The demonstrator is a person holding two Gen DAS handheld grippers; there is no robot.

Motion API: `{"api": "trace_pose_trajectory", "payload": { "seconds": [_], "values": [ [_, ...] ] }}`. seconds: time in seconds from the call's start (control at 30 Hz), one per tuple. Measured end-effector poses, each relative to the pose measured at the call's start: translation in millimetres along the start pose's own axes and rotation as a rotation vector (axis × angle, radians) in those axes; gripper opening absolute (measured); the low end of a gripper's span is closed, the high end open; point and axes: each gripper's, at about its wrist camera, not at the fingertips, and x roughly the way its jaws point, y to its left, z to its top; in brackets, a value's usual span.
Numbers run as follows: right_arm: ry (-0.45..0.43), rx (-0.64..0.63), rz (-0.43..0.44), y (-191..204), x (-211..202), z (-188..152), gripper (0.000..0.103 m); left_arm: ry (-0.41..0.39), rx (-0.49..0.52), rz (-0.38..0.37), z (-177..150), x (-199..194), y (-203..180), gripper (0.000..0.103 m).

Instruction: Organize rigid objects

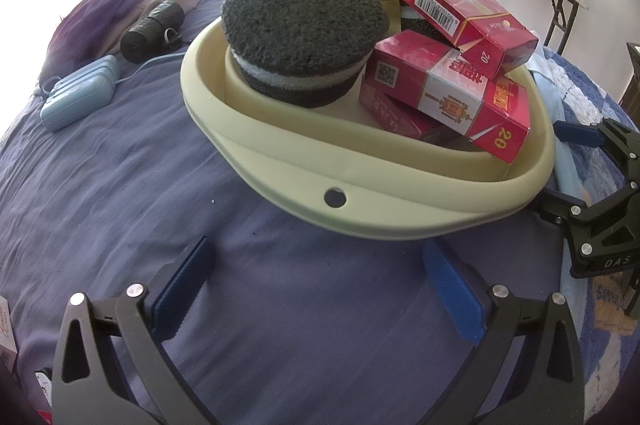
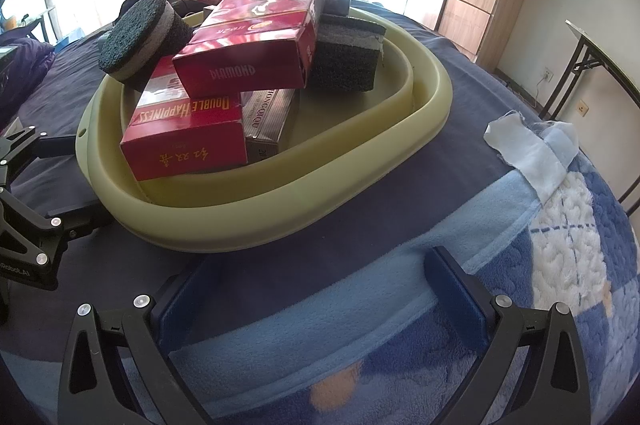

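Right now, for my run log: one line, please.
left gripper: open | right gripper: open | basin: holds boxes, sponges | bed: basin on it

Bed [image 1: 120, 193] under a dark blue sheet carries everything I can see. A pale green basin [image 1: 360, 213] sits on it near the middle. To its left in my left view, a light blue power strip [image 1: 78, 97] lies flat, its cord [image 1: 148, 65] trailing across the sheet toward a black cylinder [image 1: 150, 29] (make unreadable). Bundled clothes [image 1: 132, 1] are heaped beyond that. On the basin's other side, a blue-and-white fleece blanket [image 2: 520, 265] is spread out, a white cloth scrap [image 2: 524, 149] on its edge.
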Motion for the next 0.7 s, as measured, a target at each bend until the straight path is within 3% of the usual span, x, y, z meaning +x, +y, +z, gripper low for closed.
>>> {"api": "trace_pose_trajectory", "payload": {
  "seconds": [0.7],
  "values": [
    [0.002,0.003,0.007,-1.7,-0.9,1.2,0.103,-0.001,-0.006,-0.004,-0.2,0.1,-2.7,0.103]
  ]
}}
